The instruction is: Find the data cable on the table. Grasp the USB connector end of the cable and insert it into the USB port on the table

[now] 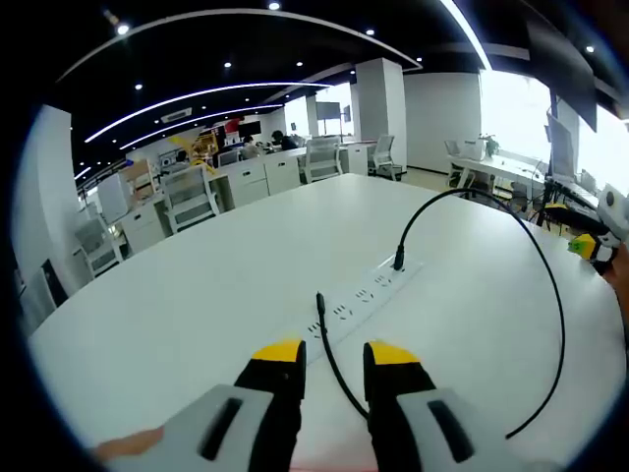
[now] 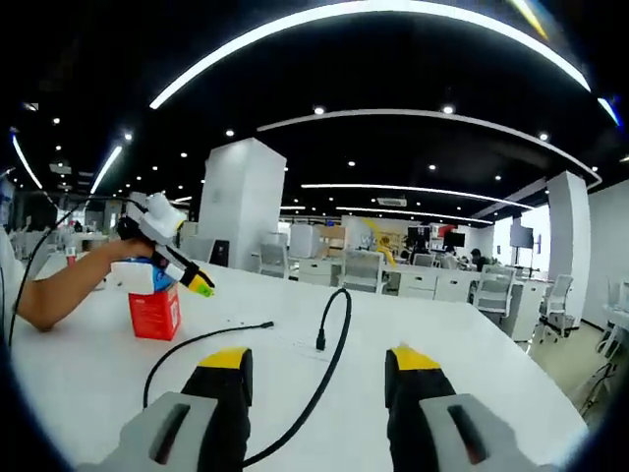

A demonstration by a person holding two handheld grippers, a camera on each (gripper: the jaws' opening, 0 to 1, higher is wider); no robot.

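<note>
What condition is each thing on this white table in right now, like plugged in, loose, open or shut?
Black data cable: one end plugged into the power strip, arcing over the table.
Free cable end: loose, unplugged, lying by the strip ahead of the left gripper.
White power strip: flat on the table, one port taken.
Left gripper: open, holding nothing.
Right gripper: open, holding nothing.
Red box: upright.

A white table (image 1: 197,295) carries a power strip (image 1: 364,295), black cable (image 1: 545,285) and red box (image 2: 155,313)
</note>
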